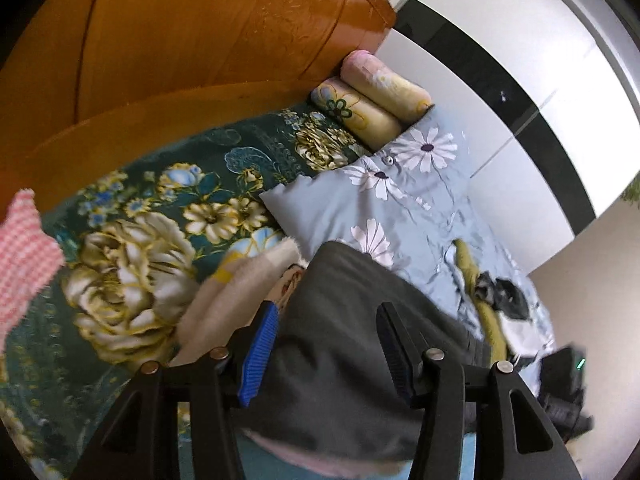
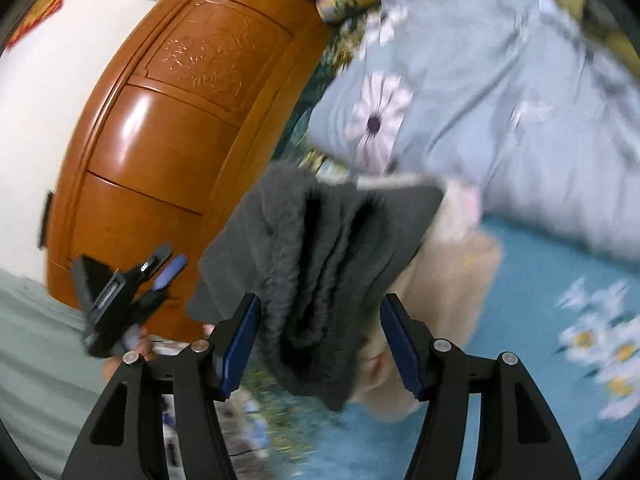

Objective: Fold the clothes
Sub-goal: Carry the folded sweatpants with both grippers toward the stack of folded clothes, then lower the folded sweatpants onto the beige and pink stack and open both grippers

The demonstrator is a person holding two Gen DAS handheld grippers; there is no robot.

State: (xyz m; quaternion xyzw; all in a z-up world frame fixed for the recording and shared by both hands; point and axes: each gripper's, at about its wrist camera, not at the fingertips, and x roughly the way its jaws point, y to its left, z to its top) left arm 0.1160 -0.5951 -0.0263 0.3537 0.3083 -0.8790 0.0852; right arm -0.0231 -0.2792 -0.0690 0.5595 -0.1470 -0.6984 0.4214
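Here, soft gray cloth (image 2: 320,280) folded thick, on the cream pile on the bed.
Both spread wide, holding nothing: left gripper (image 1: 326,354), right gripper (image 2: 320,344). Probably light and floppy; best pinched at the thick folded edge.

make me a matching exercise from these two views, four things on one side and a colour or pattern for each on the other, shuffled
Things
1. folded fleece garment between the right gripper fingers
2. carved wooden headboard
3. pillow on the bed
4. knitted cloth at the left edge of the left wrist view

Colours or patterns
A. pink and white check
B. glossy orange-brown
C. dark grey
D. pale blue-grey with white daisies

Pairs: 1-C, 2-B, 3-D, 4-A
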